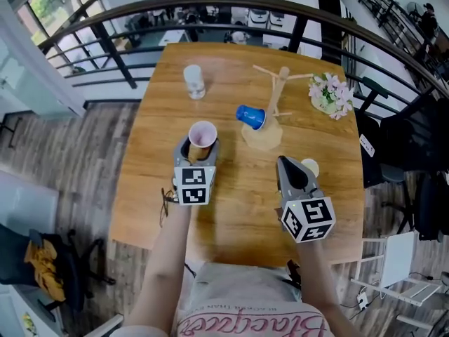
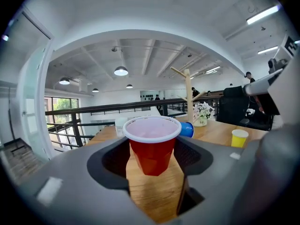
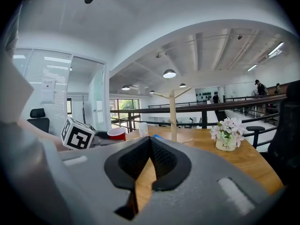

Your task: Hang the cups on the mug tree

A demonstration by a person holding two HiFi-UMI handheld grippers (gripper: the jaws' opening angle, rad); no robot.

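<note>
My left tongs are partway open and closed on the red cup. Their pads press its sides just under the white rim, and the cup stands upright, mouth up, over the near left part of the surface. From the left gripper view its base seems to hang off the wood.

My right tongs are pressed fully together with nothing between them. They are level with the left pair, over the near right part of the surface.

The mug tree stands toward the far edge, a little right of the middle. The blue cup lies on its side close against the left of the trunk. Whether a low peg or the round base bears it, I cannot tell.

The yellow cup stands upright near the right edge, just beyond my right tongs, which hide part of it in the head view. A clear cup stands near the far edge, left of the middle. A flower pot sits at the far right corner.
</note>
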